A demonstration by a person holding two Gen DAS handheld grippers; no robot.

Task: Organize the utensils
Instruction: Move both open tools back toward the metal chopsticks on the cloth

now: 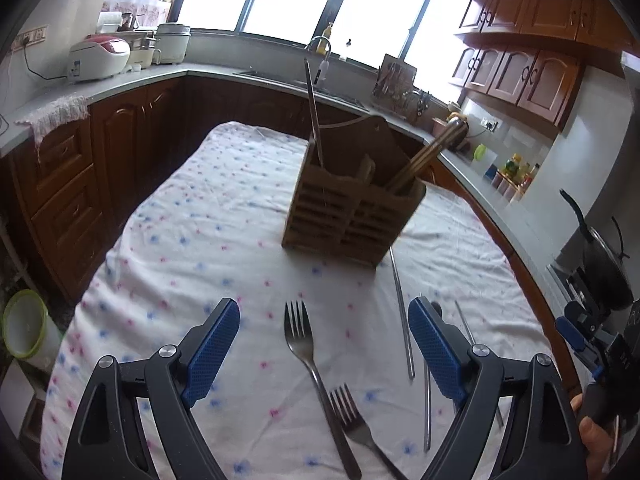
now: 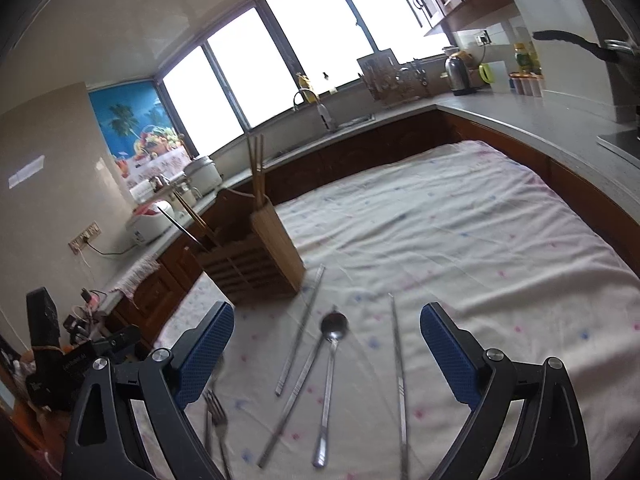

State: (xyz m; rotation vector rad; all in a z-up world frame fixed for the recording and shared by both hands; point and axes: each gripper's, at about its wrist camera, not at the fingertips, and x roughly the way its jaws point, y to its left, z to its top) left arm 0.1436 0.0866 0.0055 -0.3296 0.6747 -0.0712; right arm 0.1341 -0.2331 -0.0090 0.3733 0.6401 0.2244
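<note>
Utensils lie loose on the cloth [image 1: 224,208] before the holder [image 1: 352,208]: forks [image 1: 304,344], spoon [image 2: 330,376], chopsticks [image 2: 300,332]. We hold left gripper [image 1: 324,344] and right gripper [image 2: 326,360] spread wide, empty, each straddling a piece, presumably for pickup.

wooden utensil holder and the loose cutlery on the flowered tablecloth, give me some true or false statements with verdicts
1. The slatted wooden utensil holder stands upright on the white flowered tablecloth. True.
2. Both steel forks are inside the holder. False: they lie on the cloth near the left gripper.
3. A steel spoon lies on the cloth ahead of the right gripper. True.
4. The right gripper is clamped on a metal chopstick. False: its jaws are open and the chopstick lies on the cloth.
5. The holder is empty. False: long utensils stick out of it.
</note>
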